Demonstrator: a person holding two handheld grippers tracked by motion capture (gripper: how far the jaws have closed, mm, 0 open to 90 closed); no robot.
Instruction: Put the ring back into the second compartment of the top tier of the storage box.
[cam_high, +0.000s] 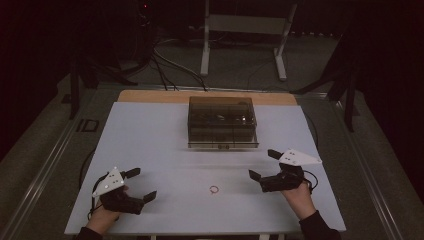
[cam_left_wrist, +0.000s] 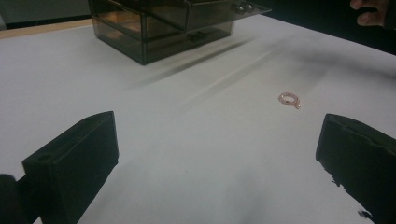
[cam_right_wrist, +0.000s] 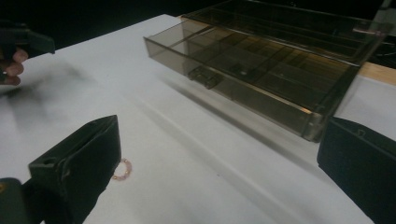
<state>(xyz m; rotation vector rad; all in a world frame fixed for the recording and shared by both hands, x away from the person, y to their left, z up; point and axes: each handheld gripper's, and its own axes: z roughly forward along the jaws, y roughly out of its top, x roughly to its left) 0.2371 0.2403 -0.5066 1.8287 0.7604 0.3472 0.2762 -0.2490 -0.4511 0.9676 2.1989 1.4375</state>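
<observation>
Both grippers idle over the table, jaws wide apart, nothing held.

Small pink ring (cam_high: 214, 189) lies flat on the white table (cam_high: 150, 135), near the front edge, roughly midway between the two grippers and touching neither. Left gripper (cam_high: 142, 186) sits at front left, jaws spread, ring ahead and to its right in the left gripper view (cam_left_wrist: 289, 99). Right gripper (cam_high: 264, 165) at front right, jaws equally spread; ring peeks out beside its left jaw (cam_right_wrist: 122, 169). Smoked transparent drawer box (cam_high: 222, 122) stands at the back centre, its bottom drawer (cam_right_wrist: 243, 70) pulled partly out, compartments visible.
</observation>
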